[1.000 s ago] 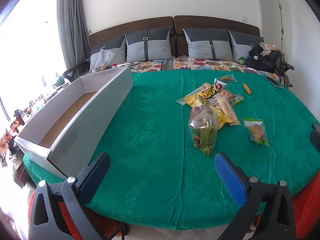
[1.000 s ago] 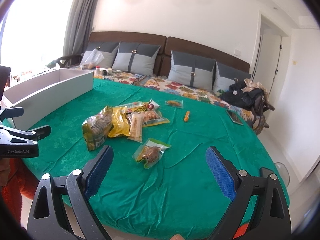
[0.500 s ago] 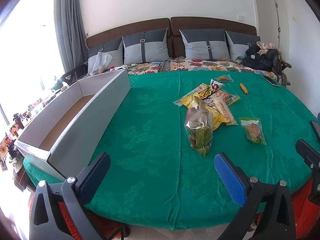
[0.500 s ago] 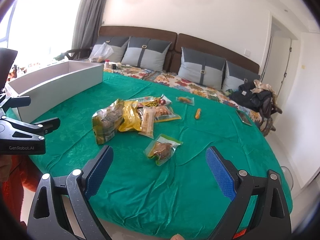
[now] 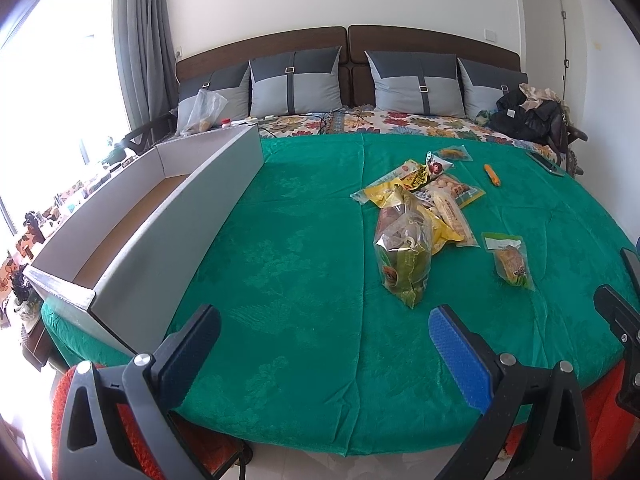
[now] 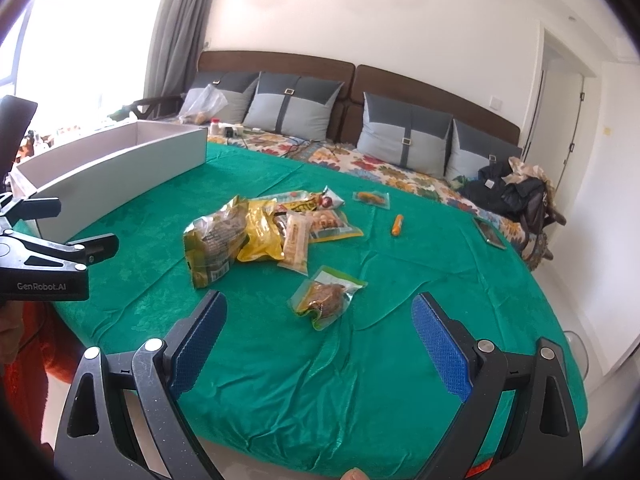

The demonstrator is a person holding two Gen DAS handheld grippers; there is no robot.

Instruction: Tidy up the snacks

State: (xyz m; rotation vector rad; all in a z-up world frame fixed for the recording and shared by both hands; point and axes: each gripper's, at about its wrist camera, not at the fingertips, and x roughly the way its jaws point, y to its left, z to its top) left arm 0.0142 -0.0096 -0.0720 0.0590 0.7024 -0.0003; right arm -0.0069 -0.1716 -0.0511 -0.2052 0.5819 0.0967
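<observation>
A heap of snack packets [image 5: 420, 208] [image 6: 264, 232] lies in the middle of the green tablecloth [image 5: 312, 240] [image 6: 400, 280]. A big clear-and-green bag [image 5: 404, 252] [image 6: 214, 242] is its nearest piece. One small green-edged packet [image 5: 510, 260] [image 6: 326, 296] lies apart, and an orange stick snack [image 5: 492, 175] [image 6: 397, 225] lies farther back. A long white cardboard box [image 5: 160, 208] [image 6: 112, 168] stands open at the left. My left gripper [image 5: 324, 344] is open over the table's near edge. My right gripper [image 6: 320, 332] is open, just short of the small packet.
A sofa with grey cushions [image 5: 296, 80] [image 6: 296, 104] runs behind the table. A dark bag and clothes [image 5: 528, 114] [image 6: 512, 192] sit at its right end. A phone [image 5: 546, 162] [image 6: 490, 233] lies on the table's far right. The left gripper's body [image 6: 44, 264] shows in the right wrist view.
Both grippers have moved forward toward the table, so the snacks look nearer. The right gripper's body has come into the left wrist view's right edge. Both stayed open.
</observation>
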